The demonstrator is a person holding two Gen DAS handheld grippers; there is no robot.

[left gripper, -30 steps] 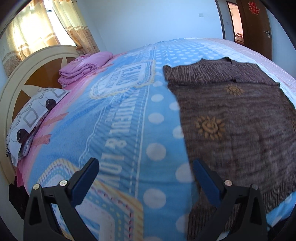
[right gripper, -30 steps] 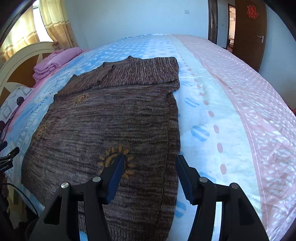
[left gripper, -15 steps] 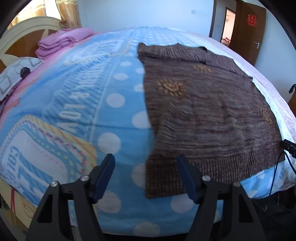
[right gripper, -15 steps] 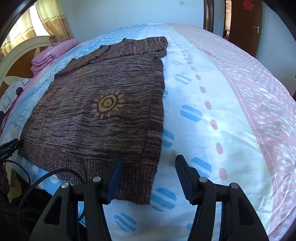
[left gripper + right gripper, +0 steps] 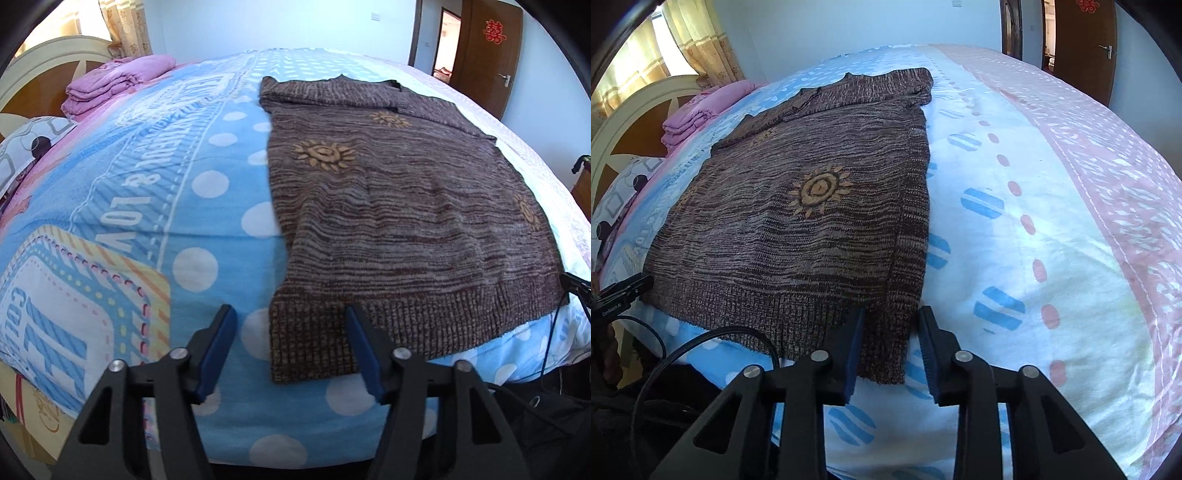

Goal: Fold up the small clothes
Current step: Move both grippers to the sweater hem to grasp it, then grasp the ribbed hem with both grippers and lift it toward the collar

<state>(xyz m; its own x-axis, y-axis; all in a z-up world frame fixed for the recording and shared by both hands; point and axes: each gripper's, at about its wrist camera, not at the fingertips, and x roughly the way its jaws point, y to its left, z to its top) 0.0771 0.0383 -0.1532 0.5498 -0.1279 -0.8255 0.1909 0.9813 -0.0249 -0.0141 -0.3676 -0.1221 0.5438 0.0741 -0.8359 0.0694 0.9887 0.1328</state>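
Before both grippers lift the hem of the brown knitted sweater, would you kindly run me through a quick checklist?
1. Brown knitted sweater flat on the patterned bedspread: ok.
2. Left gripper astride the hem's near-left corner: ok.
3. Left jaws, just closing, gripping: not ok, gaps remain.
4. Right gripper astride the near-right corner: ok.
5. Right jaws, just closing, pressing the knit: cannot tell.
6. Black cable clear of hem: not ok.

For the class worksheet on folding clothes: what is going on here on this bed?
A person holds a gripper in each hand over a brown knitted sweater spread flat on the bed. The left gripper straddles one corner of the ribbed hem, and the right gripper straddles the other. Both sets of jaws have just been closing with the hem between them, but the pads do not clearly press the fabric yet. No fold has been made.
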